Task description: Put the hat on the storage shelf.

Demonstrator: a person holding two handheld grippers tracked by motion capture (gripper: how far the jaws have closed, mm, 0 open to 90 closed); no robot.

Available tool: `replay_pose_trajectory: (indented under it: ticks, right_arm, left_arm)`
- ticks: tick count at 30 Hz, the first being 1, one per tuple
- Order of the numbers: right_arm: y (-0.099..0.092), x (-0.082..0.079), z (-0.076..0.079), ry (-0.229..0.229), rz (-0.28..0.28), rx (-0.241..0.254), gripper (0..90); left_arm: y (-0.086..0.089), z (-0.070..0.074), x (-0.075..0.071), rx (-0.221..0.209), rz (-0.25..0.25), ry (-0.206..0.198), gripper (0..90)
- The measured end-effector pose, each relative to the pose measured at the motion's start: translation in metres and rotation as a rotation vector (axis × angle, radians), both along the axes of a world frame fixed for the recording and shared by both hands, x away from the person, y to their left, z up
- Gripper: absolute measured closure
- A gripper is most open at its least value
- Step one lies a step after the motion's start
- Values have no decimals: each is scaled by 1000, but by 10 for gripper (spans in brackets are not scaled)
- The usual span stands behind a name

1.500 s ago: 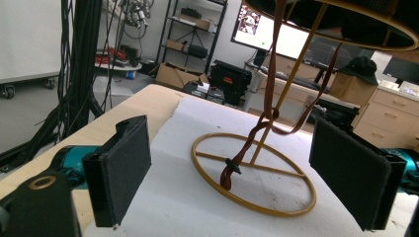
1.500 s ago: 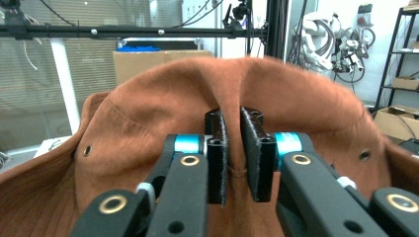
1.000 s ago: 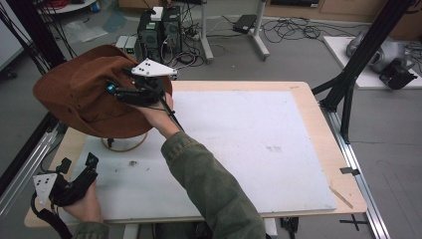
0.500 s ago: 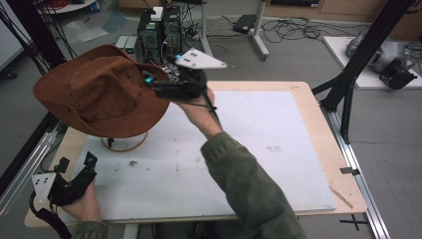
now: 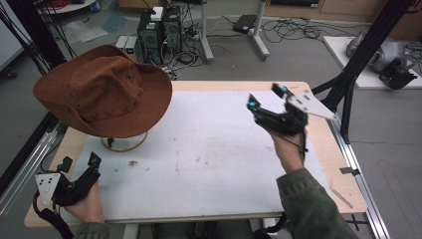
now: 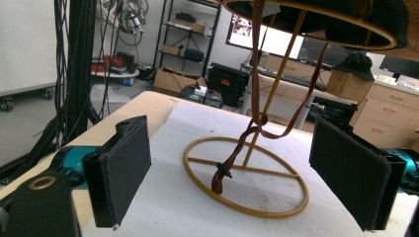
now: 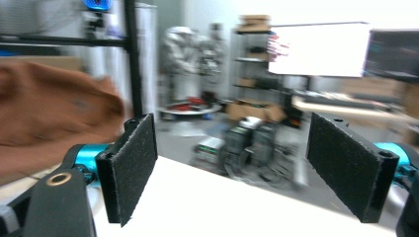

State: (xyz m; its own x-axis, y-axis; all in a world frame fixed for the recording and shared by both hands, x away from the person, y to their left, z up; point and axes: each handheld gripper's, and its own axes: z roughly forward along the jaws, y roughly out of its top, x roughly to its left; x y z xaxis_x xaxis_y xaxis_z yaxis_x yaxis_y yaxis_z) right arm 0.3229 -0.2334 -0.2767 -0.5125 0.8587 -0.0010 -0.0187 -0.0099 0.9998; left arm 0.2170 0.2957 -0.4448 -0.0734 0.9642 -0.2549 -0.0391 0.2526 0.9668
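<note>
A brown wide-brimmed hat (image 5: 102, 92) rests on a gold wire stand (image 5: 124, 144) at the table's far left. From the left gripper view I look up at the stand's ring base (image 6: 247, 213), with the hat's brown chin strap (image 6: 254, 74) dangling onto it. My left gripper (image 5: 79, 160) rests at the near left corner, open and empty (image 6: 237, 173), aimed at the stand. My right gripper (image 5: 264, 96) hovers over the right half of the table, well away from the hat. Its jaws have just been opening and stand wide with nothing between them (image 7: 242, 168). The blurred hat (image 7: 54, 118) sits off to its left.
A white mat (image 5: 209, 149) covers most of the wooden tabletop. Computer towers (image 5: 159, 30) and cables stand on the floor beyond the far edge. A black frame post (image 5: 358, 64) rises by the right edge, and a metal rail (image 5: 25, 164) runs along the left.
My right gripper has let go of the hat's brim and swung right across the table, jaws wider. The hat stays on its stand. The left gripper has not moved.
</note>
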Motion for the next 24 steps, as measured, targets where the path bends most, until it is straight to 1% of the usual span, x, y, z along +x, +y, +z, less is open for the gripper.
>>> replay_pose_trajectory:
  ticks: [2, 3, 4, 5, 8, 9, 10, 11, 12, 13, 15, 16, 17, 18, 19, 20, 21, 22, 23, 24]
  right_arm:
    - [-22, -9, -12, 18, -61, 16, 192]
    - [-30, -12, -17, 27, -81, 18, 192]
    - [-50, -20, -29, 39, -131, 21, 192]
    - [-50, -20, -29, 39, -131, 21, 192]
    - [-72, -31, -47, 58, -181, 35, 192]
    - [-75, -34, -52, 66, -192, 37, 192]
    - [-83, -39, -65, 81, -215, 49, 191]
    - [-83, -39, -65, 81, -215, 49, 191]
    - [-88, -43, -76, 93, -231, 58, 189]
    - [-88, -43, -76, 93, -231, 58, 189]
    - [-91, -46, -88, 98, -250, 58, 188]
    - [-94, -48, -100, 105, -267, 63, 186]
    - [-94, -48, -100, 105, -267, 63, 186]
    - [-95, -49, -109, 114, -278, 80, 185]
    - [-96, -50, -114, 114, -282, 86, 183]
    - [-96, -50, -114, 114, -282, 86, 183]
    - [-96, -52, -125, 109, -296, 81, 181]
    - [-96, -53, -131, 105, -305, 80, 181]
    - [-96, -53, -131, 105, -305, 80, 181]
    - [-97, -55, -140, 97, -309, 76, 181]
  left_arm:
    - [1, 0, -1, 1, 2, 2, 163]
    - [1, 0, -1, -4, 7, -3, 163]
    - [2, 0, -1, -4, 8, -3, 163]
    - [2, 0, -1, -4, 10, -2, 163]
    - [2, 0, 1, -4, 8, 1, 163]
    - [2, 0, 1, -1, 6, 2, 163]
    - [1, 0, 1, 2, 5, 3, 163]
    - [1, 0, 1, 5, 5, 2, 163]
    - [0, 0, 1, 7, 6, 0, 163]
    - [0, 0, 1, 10, 4, 3, 163]
    - [-2, 1, 1, 17, 3, 2, 163]
    - [-2, 1, 1, 22, 1, 3, 163]
    - [-3, 1, 1, 28, -1, 4, 163]
    - [-4, 1, 1, 30, -3, 4, 163]
    - [-4, 1, 2, 32, -4, 3, 163]
    - [-5, 1, 2, 37, -6, 5, 163]
    - [-5, 1, 2, 40, -7, 5, 163]
    - [-5, 1, 3, 40, -6, 4, 163]
    - [-5, 1, 3, 44, -7, 4, 163]
    - [-5, 1, 3, 46, -6, 5, 163]
